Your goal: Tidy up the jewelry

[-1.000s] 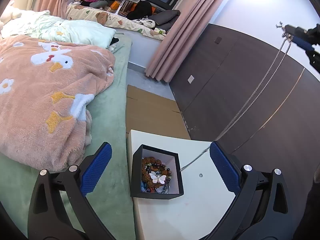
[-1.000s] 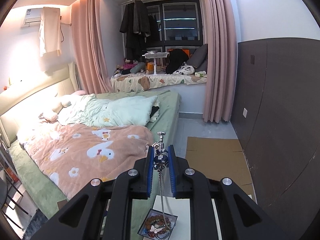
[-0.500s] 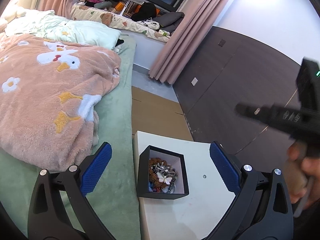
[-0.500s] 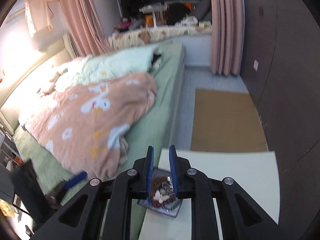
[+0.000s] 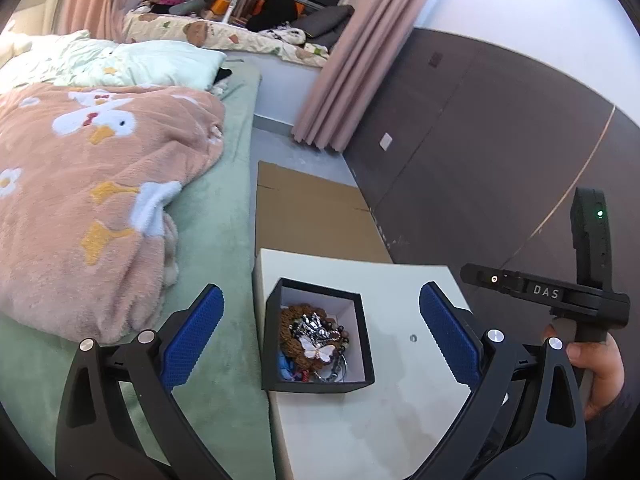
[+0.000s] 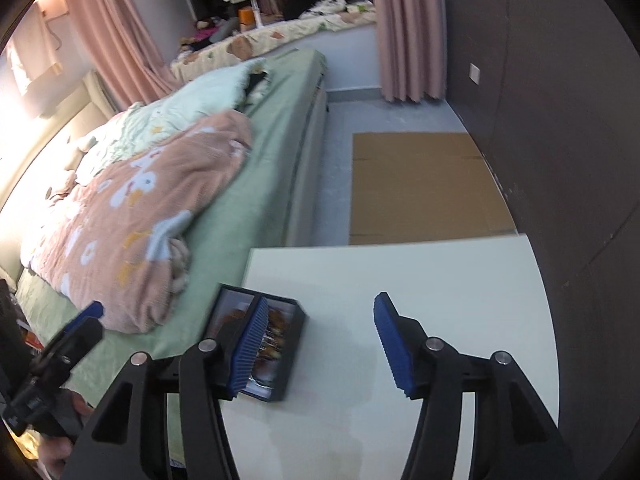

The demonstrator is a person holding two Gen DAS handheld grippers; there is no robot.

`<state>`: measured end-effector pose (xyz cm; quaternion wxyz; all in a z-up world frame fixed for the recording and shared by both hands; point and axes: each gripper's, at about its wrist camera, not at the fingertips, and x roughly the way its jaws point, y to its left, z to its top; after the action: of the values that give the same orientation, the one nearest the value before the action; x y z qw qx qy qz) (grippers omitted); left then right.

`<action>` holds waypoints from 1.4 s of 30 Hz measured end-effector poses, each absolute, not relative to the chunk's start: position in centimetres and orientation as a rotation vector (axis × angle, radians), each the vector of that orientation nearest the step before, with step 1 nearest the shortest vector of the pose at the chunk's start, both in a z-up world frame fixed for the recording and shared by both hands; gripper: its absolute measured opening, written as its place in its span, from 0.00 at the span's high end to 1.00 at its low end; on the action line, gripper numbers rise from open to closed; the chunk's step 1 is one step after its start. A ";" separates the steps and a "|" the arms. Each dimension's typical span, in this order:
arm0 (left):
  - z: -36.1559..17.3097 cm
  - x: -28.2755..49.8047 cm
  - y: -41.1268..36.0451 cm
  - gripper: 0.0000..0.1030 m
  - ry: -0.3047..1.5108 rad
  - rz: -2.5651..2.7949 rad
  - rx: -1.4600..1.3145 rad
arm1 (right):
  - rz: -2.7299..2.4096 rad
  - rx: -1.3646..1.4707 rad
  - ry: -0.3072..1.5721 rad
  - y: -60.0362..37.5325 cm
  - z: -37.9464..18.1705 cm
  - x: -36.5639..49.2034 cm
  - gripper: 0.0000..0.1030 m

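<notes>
Now a black jewelry box [image 5: 318, 336] is seen standing near the left edge of the white counter [image 5: 384, 420], close beside the green bed [image 5: 224, 240]. Its white interior is filled with a tangle of jewelry [image 5: 312, 342]: a ring of brown beads, a white butterfly piece [image 5: 318, 352] lying on top, bits of blue and red at the lower left, and silver chain [image 5: 314, 326] heaped over the beads. From the right wrist view the same box [image 6: 260, 344] is partly hidden behind a blue pad.

The left claw [image 5: 318, 336] is held wide open above the box, nothing between its blue pads. The right claw [image 6: 320, 346] is likewise spread open over the counter [image 6: 440, 288] just right of the box, gripping nothing; its black body [image 5: 540, 292] is seen at the right of the left view.

A second ago the chain was pinched in the closed right claw and hung high above the box in a long line; since then it has been let down into the box, and the right claw has been opened and lowered to counter level.
</notes>
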<state>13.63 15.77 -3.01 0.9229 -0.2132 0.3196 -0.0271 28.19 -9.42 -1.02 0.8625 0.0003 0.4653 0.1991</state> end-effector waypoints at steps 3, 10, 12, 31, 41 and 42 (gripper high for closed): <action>-3.3 14.3 14.6 0.05 0.677 -0.060 -0.412 | 0.404 0.008 1.006 -11.3 -2.8 28.9 0.47; -4.4 15.6 12.5 0.05 0.733 -0.071 -0.374 | 0.376 0.018 1.105 -14.5 -8.1 30.7 0.55; -4.9 16.1 12.2 0.05 0.754 -0.074 -0.374 | 0.376 0.022 1.133 -14.8 -9.6 31.1 0.59; -6.9 18.5 10.4 0.05 0.848 -0.072 -0.333 | 0.287 -0.095 1.277 -12.5 -17.8 32.8 0.84; -5.9 17.0 12.4 0.05 0.821 -0.054 -0.363 | 0.314 -0.070 1.221 -11.8 -15.3 31.4 0.88; -5.9 16.8 12.7 0.05 0.819 -0.052 -0.367 | 0.324 -0.064 1.208 -11.6 -14.7 31.1 0.88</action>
<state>16.78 12.65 -5.85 0.9007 -0.1772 0.3958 -0.0251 31.10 -11.58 -14.70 0.8102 -0.0298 0.5654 0.1518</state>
